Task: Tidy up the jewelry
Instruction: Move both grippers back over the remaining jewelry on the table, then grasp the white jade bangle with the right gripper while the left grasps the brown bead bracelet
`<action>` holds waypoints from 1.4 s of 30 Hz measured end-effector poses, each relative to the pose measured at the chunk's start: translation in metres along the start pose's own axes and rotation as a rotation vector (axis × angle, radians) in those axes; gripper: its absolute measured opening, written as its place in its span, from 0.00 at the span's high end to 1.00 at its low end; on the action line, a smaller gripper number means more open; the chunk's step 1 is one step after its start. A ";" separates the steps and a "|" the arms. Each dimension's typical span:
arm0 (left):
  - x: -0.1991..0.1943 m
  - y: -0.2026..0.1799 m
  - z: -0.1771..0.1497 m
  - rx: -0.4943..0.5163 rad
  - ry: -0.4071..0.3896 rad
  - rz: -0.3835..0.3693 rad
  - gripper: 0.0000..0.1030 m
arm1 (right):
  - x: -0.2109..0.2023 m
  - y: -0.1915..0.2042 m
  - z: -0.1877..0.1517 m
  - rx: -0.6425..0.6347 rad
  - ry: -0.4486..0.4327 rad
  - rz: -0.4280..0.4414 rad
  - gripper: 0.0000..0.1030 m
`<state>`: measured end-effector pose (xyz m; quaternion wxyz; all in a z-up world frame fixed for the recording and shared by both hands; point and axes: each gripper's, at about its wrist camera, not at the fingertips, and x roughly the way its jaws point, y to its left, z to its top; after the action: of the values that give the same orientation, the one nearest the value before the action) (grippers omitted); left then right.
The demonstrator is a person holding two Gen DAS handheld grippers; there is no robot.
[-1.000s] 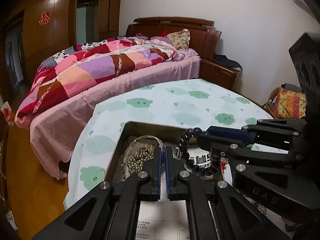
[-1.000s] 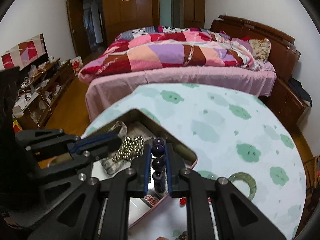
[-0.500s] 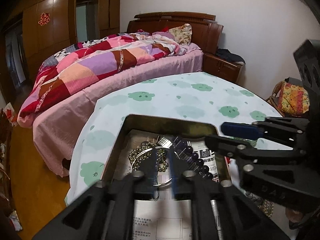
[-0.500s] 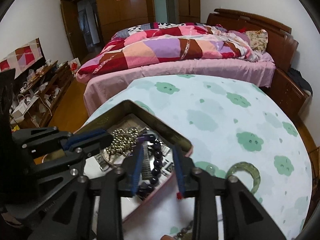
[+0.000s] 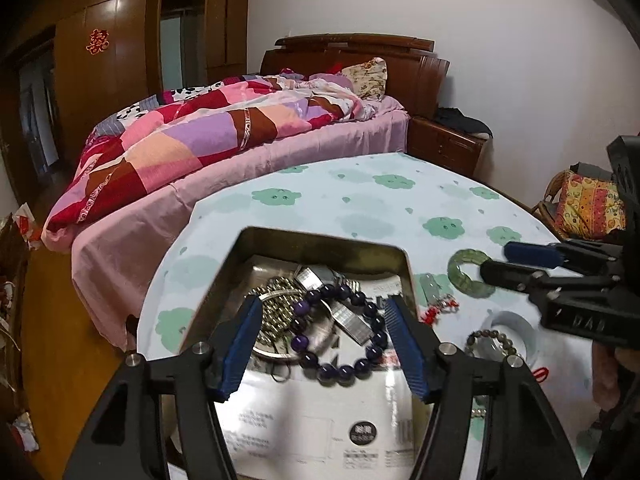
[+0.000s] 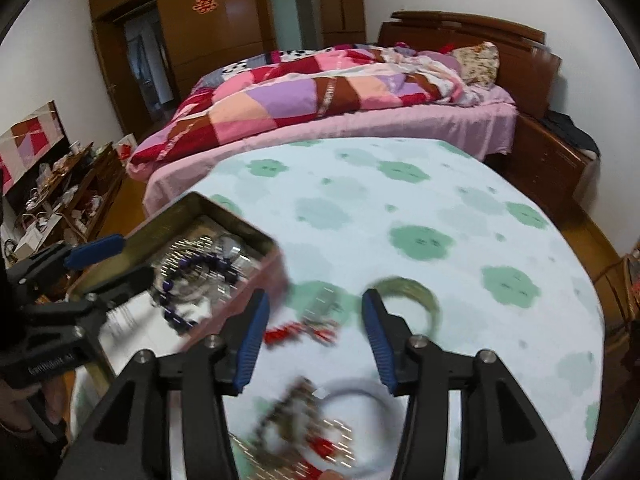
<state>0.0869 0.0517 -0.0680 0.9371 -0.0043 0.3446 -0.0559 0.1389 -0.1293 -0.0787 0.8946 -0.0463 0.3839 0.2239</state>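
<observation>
Both grippers now gape empty: the left gripper (image 5: 320,340) and right gripper (image 6: 314,338) have let go since a second ago. Just beyond, the purple bead bracelet (image 5: 340,332) lies inside the tin (image 5: 320,240). Farther right, the green bangle (image 5: 470,270) waits on the table (image 5: 360,196), likely next.

A dull, brassy metal tin (image 5: 320,242) is seen ahead of the left gripper's (image 5: 322,346) ribbed blue pads (image 5: 240,350). Between those pads, glossy purple beads of a bracelet (image 5: 340,332) and polished metal links (image 5: 352,322) are shown. A printed, smooth paper sheet (image 5: 304,420) is laid below the fingers. A matt cloth (image 6: 420,208) with green prints is spread beyond the right gripper (image 6: 316,340), where a translucent green bangle (image 6: 416,300) is blurred.
</observation>
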 end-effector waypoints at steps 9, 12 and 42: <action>-0.011 -0.040 -0.017 0.020 0.007 -0.050 0.38 | -0.015 -0.037 -0.039 0.044 0.030 -0.061 0.47; -0.018 -0.059 -0.018 0.047 -0.014 -0.066 0.38 | -0.015 -0.044 -0.053 0.050 0.054 -0.069 0.47; 0.018 -0.134 -0.041 0.205 0.121 -0.180 0.46 | -0.011 -0.064 -0.082 0.044 0.103 -0.117 0.88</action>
<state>0.0602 -0.0823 -0.1045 0.9012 0.0640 0.3914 -0.1747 0.1053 -0.2115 -0.1341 0.8861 -0.0604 0.4308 0.1603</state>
